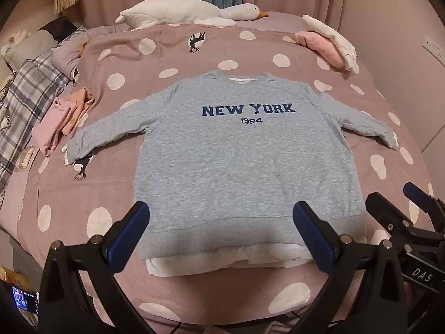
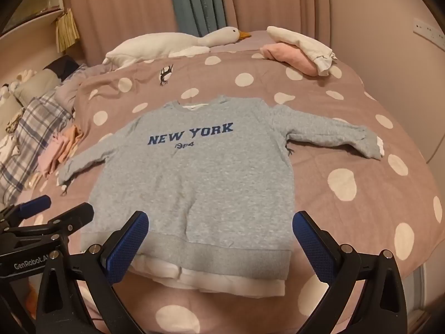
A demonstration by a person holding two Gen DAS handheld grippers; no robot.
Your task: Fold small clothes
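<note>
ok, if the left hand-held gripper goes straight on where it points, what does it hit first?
Probably the grey sweatshirt, near its hem; the left hand-held gripper is open and angled down at it. Depth is unclear.

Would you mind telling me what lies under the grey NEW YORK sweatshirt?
White fabric pokes out below the sweatshirt's hem, also at the neckline and left cuff. Whether it is a sewn-in layer or a separate garment is hidden. Beneath lies the dotted duvet.

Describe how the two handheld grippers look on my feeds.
Both match: the left gripper and right gripper have black plastic clamp-style arms with silver rivets and textured blue pads. White lettering reads "DAS" on the right gripper's body and "GenRobot.AI" on the left's.
</note>
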